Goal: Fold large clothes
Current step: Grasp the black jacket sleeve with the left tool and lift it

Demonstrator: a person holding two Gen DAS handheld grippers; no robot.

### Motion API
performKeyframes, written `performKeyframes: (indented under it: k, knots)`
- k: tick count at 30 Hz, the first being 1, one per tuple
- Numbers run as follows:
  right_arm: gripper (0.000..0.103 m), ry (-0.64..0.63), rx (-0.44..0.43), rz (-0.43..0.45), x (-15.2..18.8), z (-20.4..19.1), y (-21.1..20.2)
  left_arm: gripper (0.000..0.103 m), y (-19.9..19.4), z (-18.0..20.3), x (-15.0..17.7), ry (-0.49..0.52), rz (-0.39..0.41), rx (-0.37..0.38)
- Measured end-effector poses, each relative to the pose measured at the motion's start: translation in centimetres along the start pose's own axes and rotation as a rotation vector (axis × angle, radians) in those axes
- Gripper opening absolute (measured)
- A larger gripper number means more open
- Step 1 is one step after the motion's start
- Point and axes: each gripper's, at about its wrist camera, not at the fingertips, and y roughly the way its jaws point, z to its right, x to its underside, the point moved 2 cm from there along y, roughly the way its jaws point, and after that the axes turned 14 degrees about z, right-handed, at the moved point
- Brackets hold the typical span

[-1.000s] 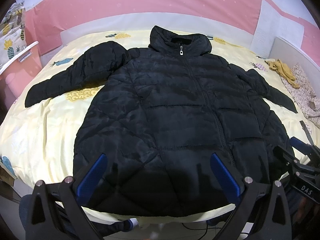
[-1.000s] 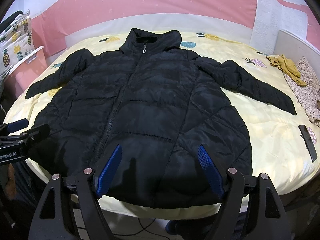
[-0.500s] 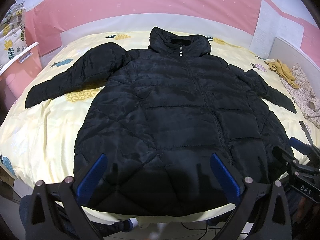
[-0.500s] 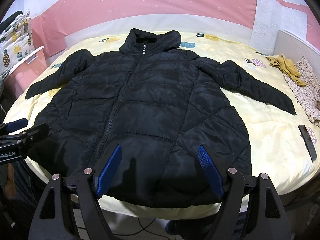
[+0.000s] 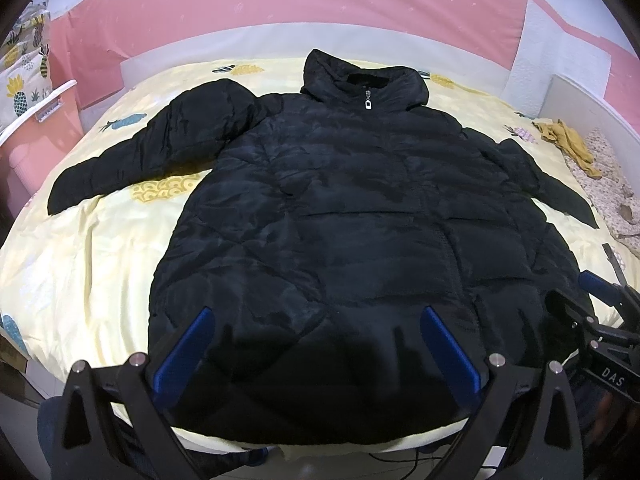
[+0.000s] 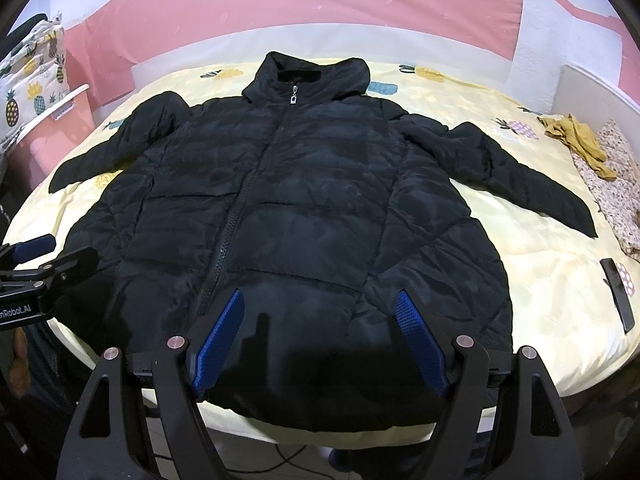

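Jacket (image 5: 352,216): flat on the bed (image 5: 80,280), zipped, sleeves out
Left claw (image 5: 316,354): wide, empty, at hem
Right claw (image 6: 320,336): wide, empty
Risk: slick puffy fabric slipping from a shallow pinch

Left gripper (image 5: 316,344) and right gripper (image 6: 320,330), held side by side and level, each pointing forward. Jaws of both stand wide apart, blue pads facing inward, nothing between them.

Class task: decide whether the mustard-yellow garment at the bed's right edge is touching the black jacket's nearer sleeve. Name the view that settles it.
Apart. The right wrist view shows bare yellow bedsheet plainly separating the mustard-yellow garment from the jacket sleeve.
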Motion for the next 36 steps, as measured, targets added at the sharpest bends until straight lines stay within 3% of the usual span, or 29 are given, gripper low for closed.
performKeyframes:
  k: [10, 17, 25, 36]
  knots:
    - [0.078, -0.028, -0.019, -0.024, -0.6, -1.1, 2.2, 0.103, 2.4, -1.9, -0.5, -0.041, -0.018, -0.009]
    - [0.078, -0.054, -0.105, 0.024, -3.4, -3.0, 4.7, 0.103, 4.8, -5.8, -2.5, -0.114, 0.009, -0.053]
    - [0.078, -0.119, -0.156, 0.039, -6.6, -6.0, 8.9, 0.103, 8.2, -12.8, -5.1, -0.201, 0.057, -0.123]
    - [0.078, -0.183, -0.225, 0.028, -9.3, -9.0, 14.4, 0.103, 13.8, -24.2, -6.8, -0.367, 0.035, -0.243]
